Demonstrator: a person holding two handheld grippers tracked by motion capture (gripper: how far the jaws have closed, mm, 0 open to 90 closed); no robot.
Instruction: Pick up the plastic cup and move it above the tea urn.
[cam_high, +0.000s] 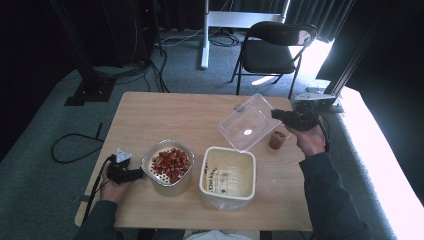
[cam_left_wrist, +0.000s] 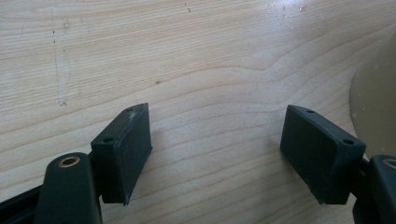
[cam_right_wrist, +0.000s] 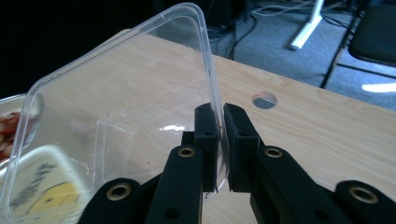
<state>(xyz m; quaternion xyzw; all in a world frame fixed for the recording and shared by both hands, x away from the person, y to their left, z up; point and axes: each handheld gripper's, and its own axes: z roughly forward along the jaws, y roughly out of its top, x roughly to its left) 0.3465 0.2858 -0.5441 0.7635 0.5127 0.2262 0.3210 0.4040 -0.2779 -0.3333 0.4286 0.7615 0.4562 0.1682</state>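
My right gripper (cam_high: 276, 115) (cam_right_wrist: 221, 135) is shut on the rim of a clear plastic lid (cam_high: 247, 122) (cam_right_wrist: 112, 107) and holds it tilted in the air above the table's right half. Below it stands an open white tub (cam_high: 227, 175) (cam_right_wrist: 37, 186) with a yellowish inside. To the tub's left sits a clear container of red pieces (cam_high: 168, 165). My left gripper (cam_high: 138, 174) (cam_left_wrist: 217, 149) rests low on the wooden table (cam_high: 165, 112) just left of that container, its jaws wide apart with bare wood between them.
A small jar with brown contents (cam_high: 276, 139) stands near the table's right edge, under my right hand. A black folding chair (cam_high: 272, 50) and a white stand leg are beyond the far edge. Cables lie on the grey floor at the left.
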